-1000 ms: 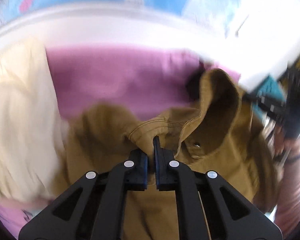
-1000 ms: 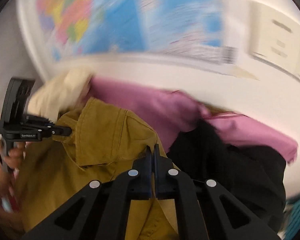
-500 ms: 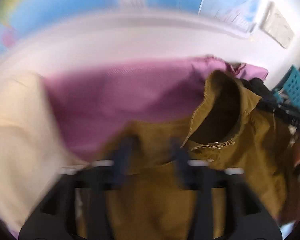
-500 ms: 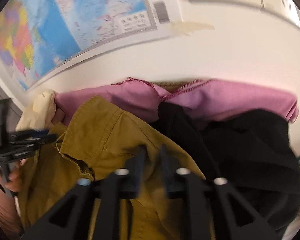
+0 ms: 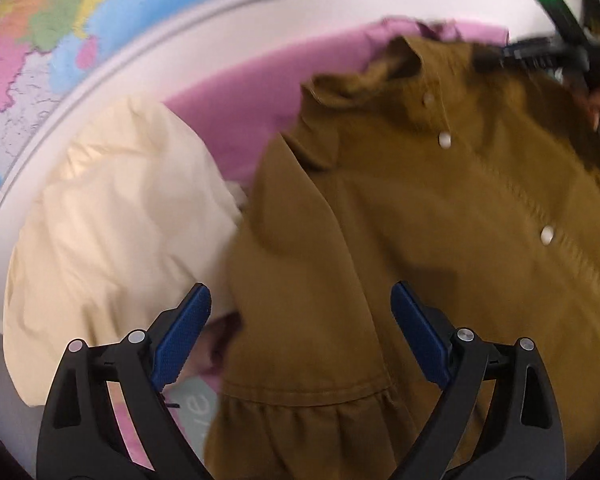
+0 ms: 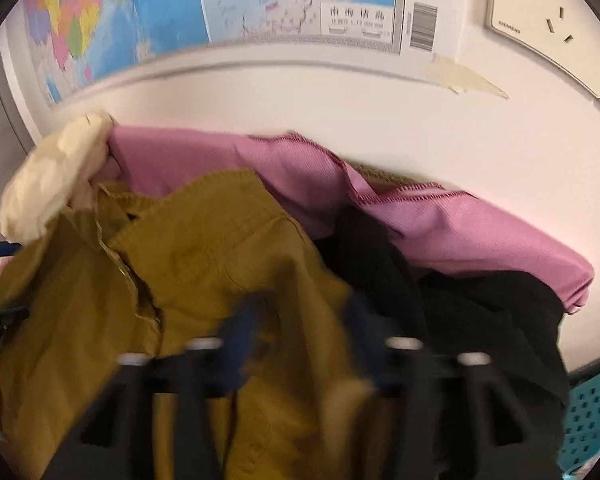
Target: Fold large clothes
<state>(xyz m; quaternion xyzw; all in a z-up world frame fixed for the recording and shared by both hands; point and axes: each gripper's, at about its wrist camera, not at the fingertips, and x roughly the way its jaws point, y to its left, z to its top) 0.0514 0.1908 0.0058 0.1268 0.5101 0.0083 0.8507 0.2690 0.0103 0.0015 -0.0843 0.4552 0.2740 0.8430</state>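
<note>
A mustard jacket (image 5: 440, 220) with white snap buttons lies spread over a pink cloth (image 5: 236, 116). My left gripper (image 5: 300, 332) hangs over the jacket's left part near a gathered seam. Its jaws are opening wide, and nothing is pinched between the blue pads (image 5: 180, 340). In the right wrist view the same jacket (image 6: 204, 272) fills the lower left. My right gripper (image 6: 302, 332) is blurred above it. Its jaws stand apart and are closing, with jacket cloth showing in the gap and no pad pressing on it. The right gripper (image 5: 488, 56) also shows by the jacket's collar, held in a hand.
A cream garment (image 5: 116, 216) is bunched left of the jacket. A black garment (image 6: 460, 320) lies to its right on the pink cloth (image 6: 440, 224). A teal basket (image 6: 588, 412) stands at the lower right. A wall map (image 6: 160, 8) and a wall socket (image 6: 540, 12) are behind.
Both grippers were shut on the jacket a second ago and have let go; their jaws now stand apart. The left one swung left and lower. The jacket has dropped flatter.
</note>
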